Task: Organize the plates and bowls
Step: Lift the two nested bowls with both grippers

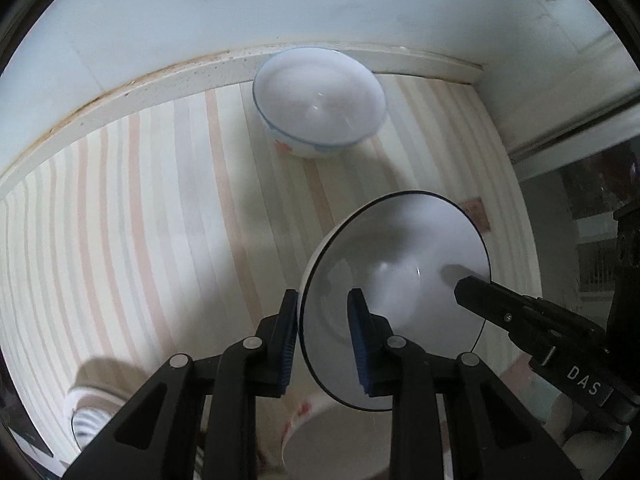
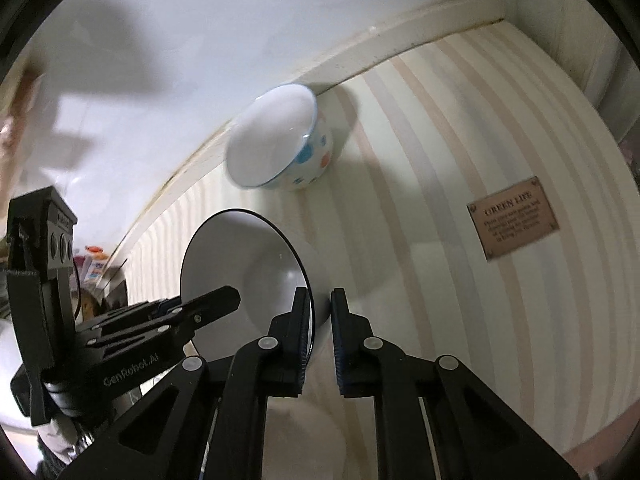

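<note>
The table has a striped cloth (image 1: pixel 160 220) on it. A white bowl with blue and red dots (image 2: pixel 280 140) sits on the cloth at the far edge, by the wall. A brown label (image 2: pixel 512 218) is on the cloth's right side.

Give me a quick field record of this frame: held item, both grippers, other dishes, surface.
held item: black-rimmed white bowl, tilted, above the table
left gripper: shut on the bowl's rim, one finger inside, one outside
right gripper: shut on the opposite rim
other dishes: dotted bowl with blue rim, upright near the wall; another white bowl below the held one
surface: striped tablecloth with brown label
</note>
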`<state>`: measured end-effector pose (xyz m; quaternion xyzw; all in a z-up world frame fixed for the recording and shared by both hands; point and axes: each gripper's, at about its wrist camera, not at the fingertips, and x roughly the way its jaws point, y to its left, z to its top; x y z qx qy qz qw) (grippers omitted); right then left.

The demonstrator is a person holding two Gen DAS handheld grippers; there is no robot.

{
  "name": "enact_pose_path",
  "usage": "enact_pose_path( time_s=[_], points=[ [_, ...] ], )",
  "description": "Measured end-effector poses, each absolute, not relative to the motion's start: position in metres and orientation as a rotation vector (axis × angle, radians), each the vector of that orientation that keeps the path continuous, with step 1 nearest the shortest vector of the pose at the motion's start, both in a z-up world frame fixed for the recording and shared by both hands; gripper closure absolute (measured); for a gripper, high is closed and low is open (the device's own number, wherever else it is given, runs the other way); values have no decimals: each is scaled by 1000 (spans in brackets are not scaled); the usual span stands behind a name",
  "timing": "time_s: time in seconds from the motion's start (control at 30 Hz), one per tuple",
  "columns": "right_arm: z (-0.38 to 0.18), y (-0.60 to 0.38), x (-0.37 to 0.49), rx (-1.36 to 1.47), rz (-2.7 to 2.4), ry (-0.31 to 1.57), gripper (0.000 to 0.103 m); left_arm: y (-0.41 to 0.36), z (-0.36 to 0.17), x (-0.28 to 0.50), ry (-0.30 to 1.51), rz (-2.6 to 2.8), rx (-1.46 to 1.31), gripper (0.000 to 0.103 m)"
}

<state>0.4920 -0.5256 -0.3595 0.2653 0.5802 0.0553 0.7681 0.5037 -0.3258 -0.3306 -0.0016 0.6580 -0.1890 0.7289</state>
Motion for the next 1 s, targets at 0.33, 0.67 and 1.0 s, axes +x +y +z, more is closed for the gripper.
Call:
enact_pose_path(
  time_s=[0.33,0.67,1.0],
  points=[
    [-326,-503,412,546,151,1272,90,-300,-321,434,1502,-453,-1,81],
    [-365,-483,372,566,160,1375,91,-302,-357,407,1586,-417,83,81],
    [-381,-480,365,552,148,1423,91,-313,-364,402,1589,-409,161,81]
  ],
)
